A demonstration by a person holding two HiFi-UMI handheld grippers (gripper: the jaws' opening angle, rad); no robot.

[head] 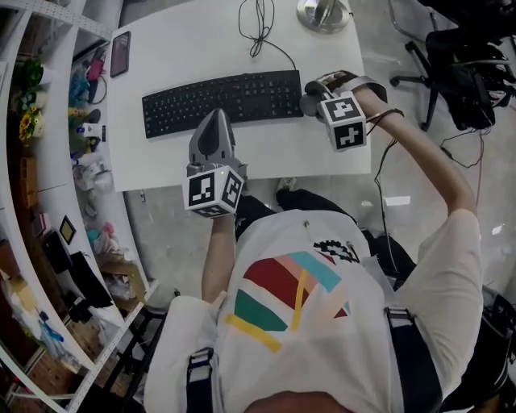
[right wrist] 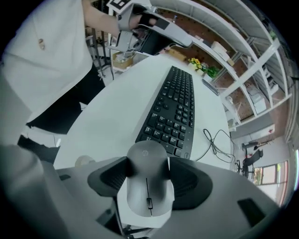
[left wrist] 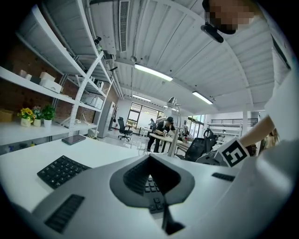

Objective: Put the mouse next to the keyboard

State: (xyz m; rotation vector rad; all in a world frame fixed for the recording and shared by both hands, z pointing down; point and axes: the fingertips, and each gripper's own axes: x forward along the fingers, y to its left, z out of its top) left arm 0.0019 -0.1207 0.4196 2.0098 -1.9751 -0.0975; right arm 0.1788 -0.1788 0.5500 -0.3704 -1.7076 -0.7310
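Note:
A black keyboard (head: 222, 101) lies across the middle of the white desk (head: 177, 48). Just off the keyboard's right end, my right gripper (head: 316, 97) is shut on a grey mouse (right wrist: 147, 184), which sits lengthwise between the jaws a little above the desk. The right gripper view has the keyboard (right wrist: 175, 112) running away just ahead of the mouse. My left gripper (head: 214, 133) rests at the keyboard's front edge, jaws together with nothing in them. Through the left gripper (left wrist: 156, 186) I see keyboard keys (left wrist: 60, 170) and the right gripper's marker cube (left wrist: 232, 153).
A phone (head: 120, 53) lies at the desk's far left corner. A lamp base (head: 324, 14) and a black cable (head: 260, 32) are behind the keyboard. Shelves (head: 48, 161) line the left side, and an office chair (head: 459, 64) stands at the right.

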